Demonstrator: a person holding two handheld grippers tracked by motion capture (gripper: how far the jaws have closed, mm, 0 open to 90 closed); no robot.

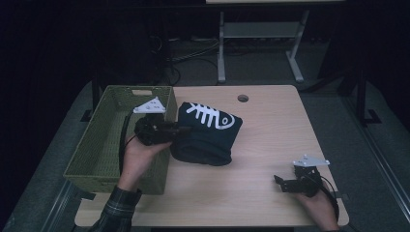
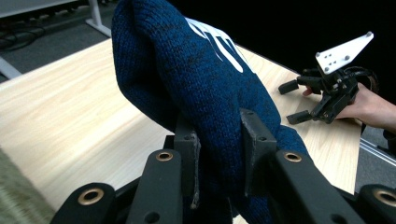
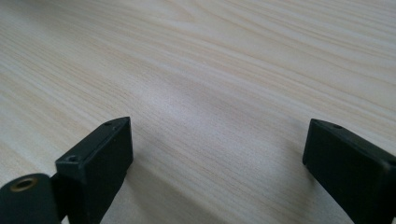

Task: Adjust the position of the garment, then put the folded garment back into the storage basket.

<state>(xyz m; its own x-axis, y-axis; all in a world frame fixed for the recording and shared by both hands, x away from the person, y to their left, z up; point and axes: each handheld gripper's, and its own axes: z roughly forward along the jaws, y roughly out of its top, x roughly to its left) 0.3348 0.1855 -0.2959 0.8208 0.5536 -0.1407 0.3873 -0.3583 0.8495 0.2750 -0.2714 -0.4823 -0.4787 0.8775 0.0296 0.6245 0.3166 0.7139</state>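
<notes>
Dark room, light wooden table [image 1: 270, 145] in the middle of the high view, with a cabled floor and white desk legs along the top edge. Sitting on the table's left side is an olive green woven basket [image 1: 96, 154], taking up the centre-left of the frame.

Just right of the basket, touching its upper right corner area, there's a folded dark blue knit sweater [image 1: 208, 137] with a white fishbone print on top. The left gripper [image 1: 181, 131] comes in from the basket side and has its jaws clamped on the sweater's left edge. The left gripper view makes that pretty obvious: both black pads press into the bunched knit [image 2: 219, 116], which rises up the middle of that frame.

Over at the lower right of the high view, the right gripper [image 1: 281, 182] sits well apart from the sweater, jaws spread wide with nothing but bare wood [image 3: 210, 84] between them.
</notes>
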